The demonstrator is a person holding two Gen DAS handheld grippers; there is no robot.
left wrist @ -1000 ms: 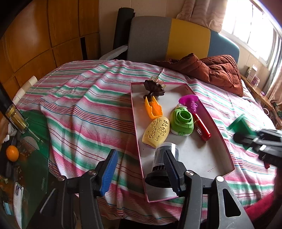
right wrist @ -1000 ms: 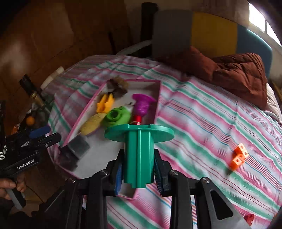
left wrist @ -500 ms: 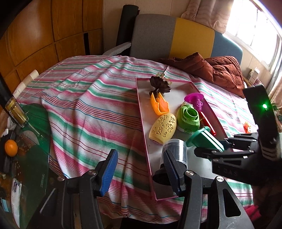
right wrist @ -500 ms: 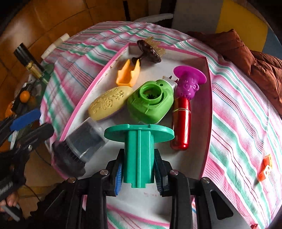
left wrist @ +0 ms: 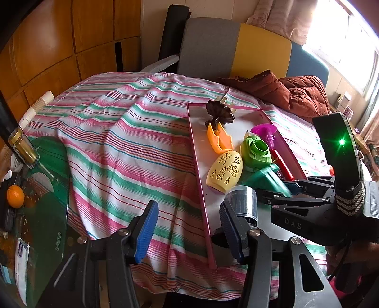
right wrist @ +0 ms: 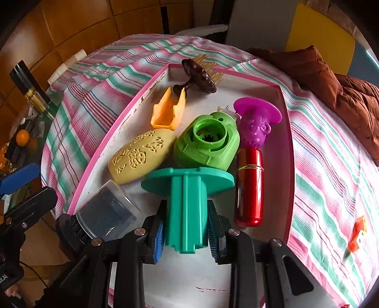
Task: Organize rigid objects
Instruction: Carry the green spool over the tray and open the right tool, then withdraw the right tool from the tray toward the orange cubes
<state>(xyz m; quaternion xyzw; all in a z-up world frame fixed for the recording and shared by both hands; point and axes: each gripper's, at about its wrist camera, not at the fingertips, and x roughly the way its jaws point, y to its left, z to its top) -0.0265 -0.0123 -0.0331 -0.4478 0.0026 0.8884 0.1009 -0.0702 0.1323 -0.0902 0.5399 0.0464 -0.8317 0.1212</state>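
- Most pieces already lie in my tray point(right wrist: 287, 132); an orange block point(right wrist: 357, 233) waits on the striped cloth point(left wrist: 113, 147).
- My right gripper point(right wrist: 187, 237) clamps the ribbed, flanged green spool point(right wrist: 187, 203) low over the tray, not released.
- My left gripper point(left wrist: 189, 227) gapes wide, empty.
- Glossy red tube point(right wrist: 250, 187), perforated yellow shell point(right wrist: 142, 156): hard plastic, I judge.

A lived-in home room: a striped cloth point(left wrist: 123, 147) covers the surface, with a padded grey, yellow and blue seat back point(left wrist: 236, 47) behind it, a rumpled brown quilt point(left wrist: 298, 94), wood-panelled walls point(left wrist: 59, 47), curtains point(left wrist: 284, 16) at a bright window point(left wrist: 350, 35), and an orange point(left wrist: 15, 196) on a cluttered glass side table point(left wrist: 49, 201).
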